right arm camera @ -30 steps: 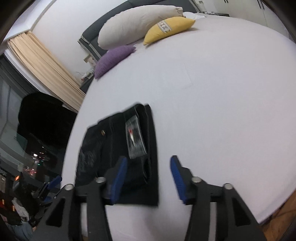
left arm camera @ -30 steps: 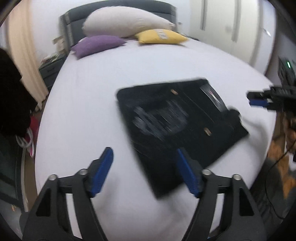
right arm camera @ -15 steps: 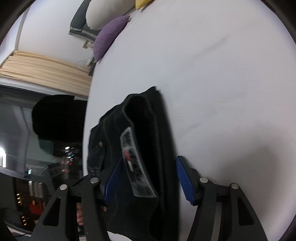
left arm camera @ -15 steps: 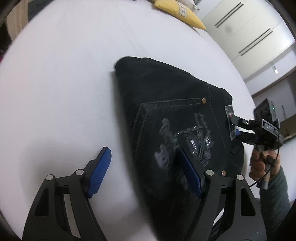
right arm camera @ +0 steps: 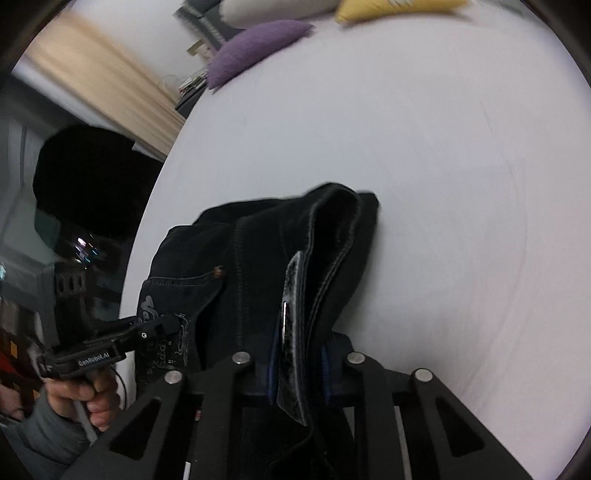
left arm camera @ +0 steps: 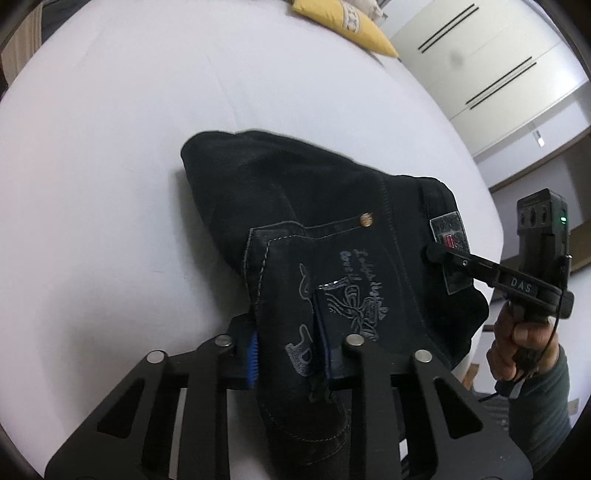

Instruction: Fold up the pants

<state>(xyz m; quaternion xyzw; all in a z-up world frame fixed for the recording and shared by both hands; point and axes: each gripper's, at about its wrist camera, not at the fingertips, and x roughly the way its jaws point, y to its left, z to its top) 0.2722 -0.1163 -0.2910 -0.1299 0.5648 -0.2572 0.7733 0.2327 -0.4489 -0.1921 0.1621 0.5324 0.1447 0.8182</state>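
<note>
Item: black pants (left arm camera: pixel 332 206), already folded to a compact bundle, lying on the white bed (left arm camera: pixel 110 184) near its lower edge.

Left gripper (left arm camera: pixel 288 347): jaws have just been closing and now pinch the pocket-side edge of the pants at bottom centre of the left wrist view.

Right gripper (right arm camera: pixel 297 373): jaws have just been closing too; they clamp the waistband fold with the leather patch (right arm camera: pixel 291 314) at bottom centre of its own view.

Relation: the bundle runs away from both grippers toward the upper frame, its long axis lying across between the two grips. Both hands are equally close.

Room: bare sheet lies open ahead; yellow pillow (left arm camera: pixel 343 24) and purple pillow (right arm camera: pixel 255 48) are well apart. The bed edge lies just behind the grips.
</note>
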